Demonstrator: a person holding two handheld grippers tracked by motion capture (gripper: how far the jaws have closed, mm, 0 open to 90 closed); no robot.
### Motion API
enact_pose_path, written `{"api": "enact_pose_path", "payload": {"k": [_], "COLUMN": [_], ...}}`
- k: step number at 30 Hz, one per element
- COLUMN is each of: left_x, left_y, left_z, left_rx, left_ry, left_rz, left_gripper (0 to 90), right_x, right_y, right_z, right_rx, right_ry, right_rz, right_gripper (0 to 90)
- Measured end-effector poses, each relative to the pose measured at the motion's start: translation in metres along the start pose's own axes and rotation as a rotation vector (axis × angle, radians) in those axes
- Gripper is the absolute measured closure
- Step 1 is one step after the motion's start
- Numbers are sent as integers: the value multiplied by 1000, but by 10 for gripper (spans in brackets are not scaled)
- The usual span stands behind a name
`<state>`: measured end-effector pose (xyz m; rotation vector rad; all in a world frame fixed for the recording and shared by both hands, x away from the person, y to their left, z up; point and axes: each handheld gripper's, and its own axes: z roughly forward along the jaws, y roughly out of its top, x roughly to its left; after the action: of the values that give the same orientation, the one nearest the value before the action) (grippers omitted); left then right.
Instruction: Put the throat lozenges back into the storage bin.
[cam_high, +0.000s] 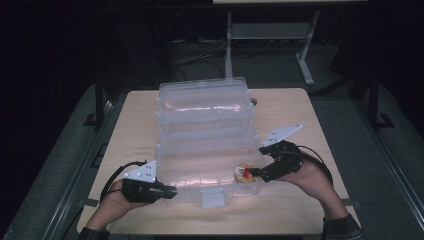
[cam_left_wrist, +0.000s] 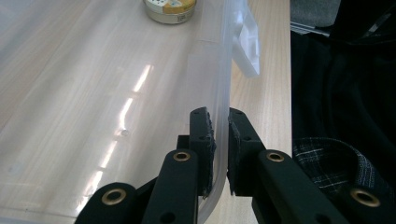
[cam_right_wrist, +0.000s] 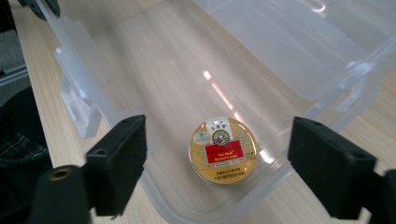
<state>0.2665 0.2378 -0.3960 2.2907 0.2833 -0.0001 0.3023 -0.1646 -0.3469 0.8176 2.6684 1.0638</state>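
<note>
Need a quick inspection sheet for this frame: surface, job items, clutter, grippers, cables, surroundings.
Surface: light wooden table, bare around the box.
Job items: clear plastic tiered box open at mid-table, latch tab facing the person; round gold tin with red label lying flat in the bottom tray near its right corner.
Clutter: nothing seen.
Grippers: left gripper shut on the tray's front rim at the left corner; right gripper open, jaws wide on either side of the tin, not touching it.
Cables: black cable trailing from the left gripper; another by the right hand.
Surroundings: dark room, grey floor, white desk frame behind.
</note>
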Motion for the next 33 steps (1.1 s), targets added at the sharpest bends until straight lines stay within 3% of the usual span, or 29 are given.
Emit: {"api": "enact_pose_path", "payload": {"k": [5,16,21,25,30,31,33], "left_x": [0,0,0,0,0,0,0], "left_y": [0,0,0,0,0,0,0], "left_z": [0,0,0,0,0,0,0], "left_rx": [0,0,-2,0,0,0,-1], "left_ry": [1,-2,-1,-3,-2,-2,-1], "left_rz": [-1,0,-4,-3,-3,-2,-4], "left_gripper": [820,821,820,821,820,820,820], "right_x": [-5,-15,-24,-29,-33,-35,-37], "right_y": [3,19,29,35,41,44,47], "right_z": [-6,-17,-21,-25,-26,-26,-25], "right_rx": [-18,-54,-56,-94,-96,-104,-100], "right_ry": [-31,-4,32,32,44,64,80], "right_rz": [4,-20,2,-37,-67,-97,-99], "right_gripper": [228,323,382,460,477,473,461]}}
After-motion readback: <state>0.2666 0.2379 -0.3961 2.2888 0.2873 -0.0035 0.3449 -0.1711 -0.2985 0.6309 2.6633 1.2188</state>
